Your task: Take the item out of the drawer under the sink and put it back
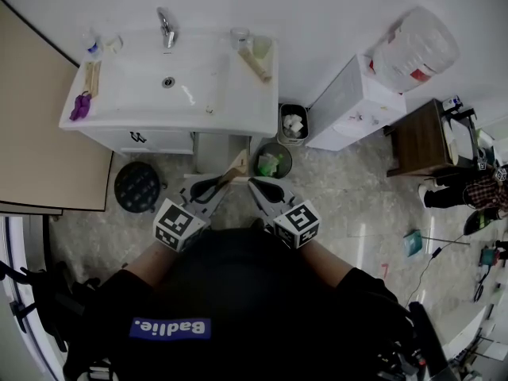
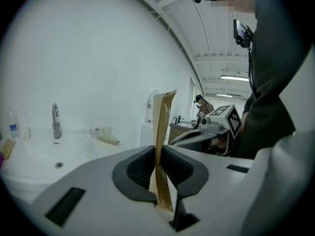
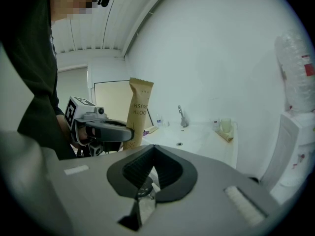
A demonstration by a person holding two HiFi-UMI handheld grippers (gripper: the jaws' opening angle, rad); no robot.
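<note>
Two grippers met at the middle of the head view, just above the person's dark top. The left gripper (image 1: 225, 178) (image 2: 158, 151) had its jaws closed most of the way, pads pressing both faces of a thin brown packet (image 1: 238, 163) (image 2: 162, 117) and gripping it near its lower end. In the left gripper view the packet stood upright and edge-on, rising well above the jaws. In the right gripper view the packet (image 3: 139, 112) showed its flat face at left of centre, with print partly readable as "OOTH" and "RUSH".

The right gripper (image 1: 254, 183) (image 3: 153, 146) had its jaws brought together at the tips with nothing between them. In the head view its tip lay just beside the packet, to the right; whether they touched could not be told.

In the head view the packet was held in the air below the sink (image 1: 159, 121), in front of the cabinet (image 1: 151, 139) with its dark handle. The sink filled the upper left, with the tap (image 1: 166, 28) at its top edge, a purple thing (image 1: 80, 105) on its left rim and a cup (image 1: 262, 48) and a roll (image 1: 255, 64) on its right. A bin (image 1: 293, 123) stood right of the sink, a round pail (image 1: 273, 163) with green inside just below it.
</note>
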